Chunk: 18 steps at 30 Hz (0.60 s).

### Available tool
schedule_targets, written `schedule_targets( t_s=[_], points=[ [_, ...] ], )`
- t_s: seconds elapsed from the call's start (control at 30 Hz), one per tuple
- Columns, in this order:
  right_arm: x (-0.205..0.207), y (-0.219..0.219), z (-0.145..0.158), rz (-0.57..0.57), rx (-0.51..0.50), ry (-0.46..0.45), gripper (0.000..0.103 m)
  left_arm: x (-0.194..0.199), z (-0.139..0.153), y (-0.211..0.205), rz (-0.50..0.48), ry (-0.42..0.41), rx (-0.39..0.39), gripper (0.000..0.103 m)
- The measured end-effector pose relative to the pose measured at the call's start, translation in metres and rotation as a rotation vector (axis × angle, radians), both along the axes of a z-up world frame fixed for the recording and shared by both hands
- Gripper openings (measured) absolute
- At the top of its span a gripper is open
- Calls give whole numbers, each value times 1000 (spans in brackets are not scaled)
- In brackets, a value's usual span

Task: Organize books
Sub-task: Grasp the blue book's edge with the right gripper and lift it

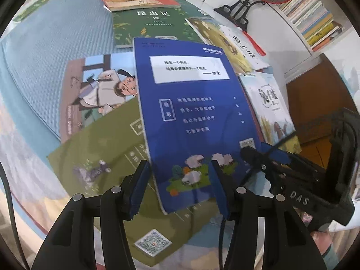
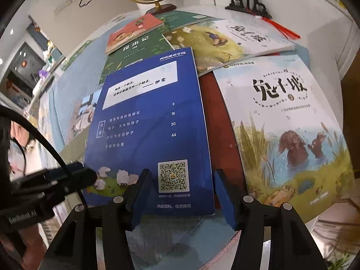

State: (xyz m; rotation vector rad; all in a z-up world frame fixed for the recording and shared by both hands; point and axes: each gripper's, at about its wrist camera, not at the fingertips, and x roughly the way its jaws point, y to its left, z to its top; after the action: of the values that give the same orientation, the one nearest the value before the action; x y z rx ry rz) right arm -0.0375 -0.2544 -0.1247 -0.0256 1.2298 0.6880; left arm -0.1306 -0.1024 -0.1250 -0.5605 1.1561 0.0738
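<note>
Blue paperback book (image 2: 148,123), back cover up with a QR code, lies atop overlapping books on my blue textured mat (image 1: 45,51); left gripper (image 1: 180,189) and right gripper (image 2: 182,195) both spread astride its near edge, pads not pressing
</note>
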Motion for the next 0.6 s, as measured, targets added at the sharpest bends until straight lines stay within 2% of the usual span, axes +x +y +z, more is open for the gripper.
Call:
schedule_targets(
  t_s=[0.07, 0.23, 0.4, 0.5, 0.6],
  points=[
    [2, -2, 2, -12, 10, 20, 55, -2, 0, -1, 9, -5, -7, 50],
    [-1, -2, 16, 9, 18, -5, 56, -2, -1, -2, 8, -10, -17, 50],
    [3, -4, 1, -1, 26, 53, 57, -2, -1, -4, -8, -10, 1, 50],
    [5, -7, 4, -5, 49, 63, 57, -1, -1, -4, -20, -10, 13, 51],
    [6, -12, 16, -5, 96, 51, 57, 0, -1, -2, -27, -17, -15, 59]
  ],
)
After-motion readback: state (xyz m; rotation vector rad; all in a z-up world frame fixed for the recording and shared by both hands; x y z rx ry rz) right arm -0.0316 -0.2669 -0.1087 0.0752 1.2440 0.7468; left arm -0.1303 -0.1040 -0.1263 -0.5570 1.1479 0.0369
